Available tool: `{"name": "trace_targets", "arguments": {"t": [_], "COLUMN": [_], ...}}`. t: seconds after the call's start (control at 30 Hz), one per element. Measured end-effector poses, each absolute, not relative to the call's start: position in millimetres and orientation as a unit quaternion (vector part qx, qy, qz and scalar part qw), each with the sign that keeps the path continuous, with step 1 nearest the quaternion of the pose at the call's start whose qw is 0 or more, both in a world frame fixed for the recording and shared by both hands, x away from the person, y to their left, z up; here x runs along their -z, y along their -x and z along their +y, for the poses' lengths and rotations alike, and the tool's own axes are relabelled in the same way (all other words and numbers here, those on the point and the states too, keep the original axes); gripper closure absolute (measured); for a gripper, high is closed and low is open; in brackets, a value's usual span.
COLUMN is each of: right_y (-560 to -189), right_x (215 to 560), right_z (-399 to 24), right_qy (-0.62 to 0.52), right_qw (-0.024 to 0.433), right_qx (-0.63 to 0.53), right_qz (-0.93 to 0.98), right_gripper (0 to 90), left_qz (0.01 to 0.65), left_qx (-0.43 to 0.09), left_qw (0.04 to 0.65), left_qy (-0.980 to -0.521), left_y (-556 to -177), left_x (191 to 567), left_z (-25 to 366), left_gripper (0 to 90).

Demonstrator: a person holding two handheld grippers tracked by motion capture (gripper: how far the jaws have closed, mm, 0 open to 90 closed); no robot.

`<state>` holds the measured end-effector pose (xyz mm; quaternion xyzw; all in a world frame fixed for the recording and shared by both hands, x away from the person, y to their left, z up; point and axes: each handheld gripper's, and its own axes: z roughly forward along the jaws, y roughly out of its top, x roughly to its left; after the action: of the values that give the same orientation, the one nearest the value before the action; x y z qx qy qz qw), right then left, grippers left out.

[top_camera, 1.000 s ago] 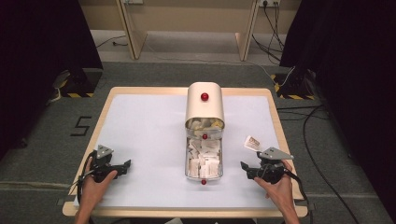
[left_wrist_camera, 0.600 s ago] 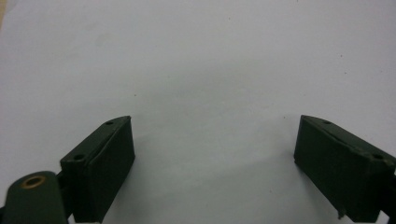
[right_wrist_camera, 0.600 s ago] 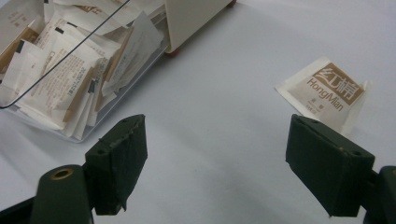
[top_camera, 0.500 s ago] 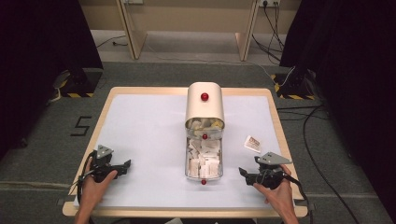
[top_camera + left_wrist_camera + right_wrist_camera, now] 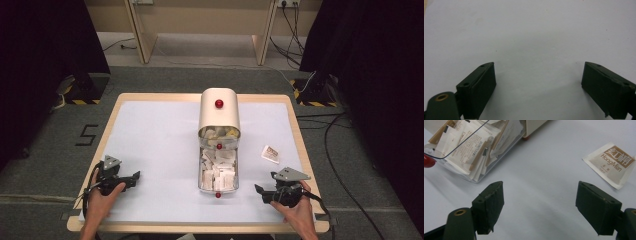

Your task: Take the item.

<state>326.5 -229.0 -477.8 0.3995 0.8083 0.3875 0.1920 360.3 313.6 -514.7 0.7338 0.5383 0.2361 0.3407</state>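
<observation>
A cream, round-topped box (image 5: 219, 114) with a red knob stands mid-table. Its clear drawer (image 5: 201, 175) is pulled out toward me and holds several white and tan sachets (image 5: 219, 167). One brown-and-white sachet (image 5: 270, 154) lies flat on the white table, to the right of the drawer. My right gripper (image 5: 260, 192) rests near the front edge, open and with nothing between its jaws, short of that sachet (image 5: 610, 162). The drawer's corner (image 5: 474, 178) lies ahead of it to the left. My left gripper (image 5: 134, 177) is open over bare table (image 5: 534, 37) at the front left.
The table (image 5: 150, 130) has a wooden rim and a white top. Dark curtains hang on both sides. Cables and striped floor plates (image 5: 315, 92) lie beyond the table's far corners.
My right gripper has drawn back toward the front edge, away from the loose sachet. The left gripper has stayed put.
</observation>
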Motion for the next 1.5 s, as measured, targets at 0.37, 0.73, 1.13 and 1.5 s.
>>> {"name": "trace_targets", "arguments": {"t": [0.37, 0.73, 1.13, 1.5], "right_y": [-319, -312, -307, -307], "right_x": [481, 484, 495, 500], "right_z": [-227, -226, -219, -226], "right_qy": [-0.393, -0.384, -0.363, -0.381], "right_qw": [0.185, 0.184, 0.179, 0.165], "right_qx": [-0.38, -0.37, -0.317, -0.344], "right_qz": [0.816, 0.825, 0.858, 0.842], "right_gripper": [23.6, 24.5, 23.5, 23.3], "left_qz": [0.538, 0.538, 0.538, 0.538], "left_qx": [-0.236, -0.236, -0.236, -0.237], "left_qw": [0.341, 0.341, 0.341, 0.341], "left_qy": [-0.734, -0.734, -0.734, -0.734], "left_y": [-360, -360, -360, -360], "left_x": [515, 515, 515, 515], "left_z": [314, 314, 314, 314], "left_gripper": [11.4, 11.4, 11.4, 11.5]}}
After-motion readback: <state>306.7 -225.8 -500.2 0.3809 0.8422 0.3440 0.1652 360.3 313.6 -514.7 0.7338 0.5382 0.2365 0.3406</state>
